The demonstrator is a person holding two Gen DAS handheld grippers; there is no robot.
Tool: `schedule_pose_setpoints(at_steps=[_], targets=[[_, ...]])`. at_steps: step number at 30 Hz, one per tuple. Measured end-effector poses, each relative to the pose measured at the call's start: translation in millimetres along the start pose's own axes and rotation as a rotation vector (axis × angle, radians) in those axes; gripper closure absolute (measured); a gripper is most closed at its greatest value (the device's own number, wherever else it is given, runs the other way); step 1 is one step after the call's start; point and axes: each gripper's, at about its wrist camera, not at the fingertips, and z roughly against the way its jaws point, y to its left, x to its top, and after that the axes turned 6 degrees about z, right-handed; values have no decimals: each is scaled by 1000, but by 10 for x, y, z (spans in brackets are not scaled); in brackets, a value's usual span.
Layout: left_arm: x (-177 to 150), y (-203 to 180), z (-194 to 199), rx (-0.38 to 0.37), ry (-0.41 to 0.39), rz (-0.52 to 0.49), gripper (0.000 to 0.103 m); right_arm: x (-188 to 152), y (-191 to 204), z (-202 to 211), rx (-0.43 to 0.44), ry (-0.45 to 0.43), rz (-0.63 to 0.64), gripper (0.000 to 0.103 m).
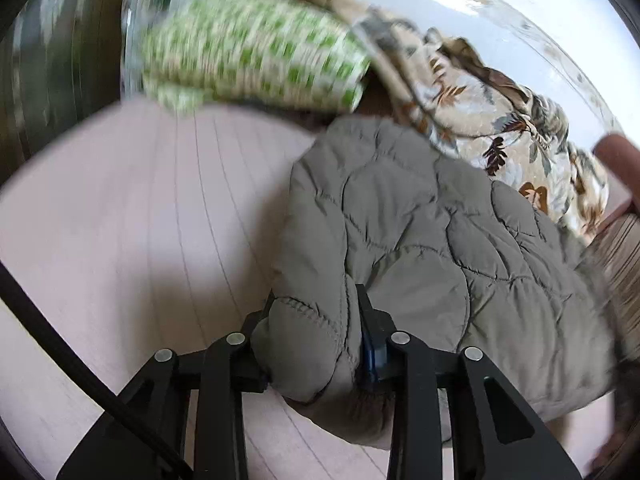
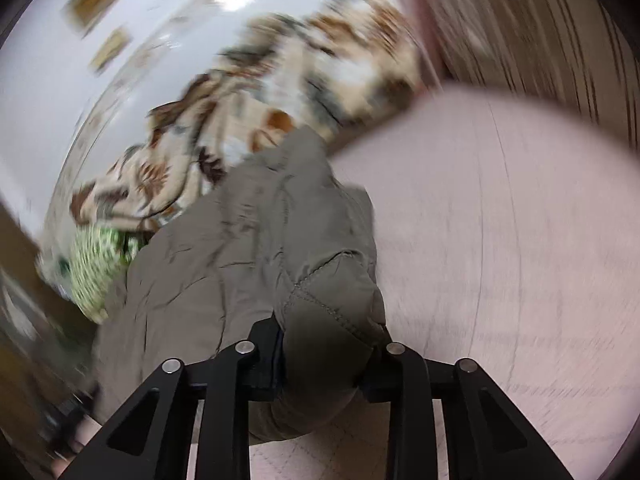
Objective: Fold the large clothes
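A quilted olive-grey puffer jacket (image 1: 440,240) lies on the pink striped bed cover (image 1: 140,220). My left gripper (image 1: 316,320) is shut on a stitched corner of the jacket's edge, which bulges between the two black fingers. In the right wrist view the same jacket (image 2: 240,248) stretches away to the left. My right gripper (image 2: 328,340) is shut on another stitched corner of it, held over the bed cover (image 2: 500,220). Both views are blurred by motion.
A floral brown-and-cream blanket (image 1: 480,120) lies bunched behind the jacket, also in the right wrist view (image 2: 260,92). A green-checked pillow (image 1: 256,48) sits at the back, also showing in the right wrist view (image 2: 96,264). A white wall (image 2: 60,60) stands beyond.
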Motion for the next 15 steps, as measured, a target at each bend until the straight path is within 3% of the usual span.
schedule_pose_setpoints(at_steps=[3,6,12,15], targets=[[42,-150,145,39,-105,-88,73,58,336,166,-62,-75,185,76],[103,-189,319,21,-175,-105,74,37,599,279,-114,-134,330,77],[224,-214,757,-13,-274,-126,74,45,851,566,-130,-235,446,77],[247,-183,926,-29,-285,-117,74,64,955,737,-112,-264,472,77]])
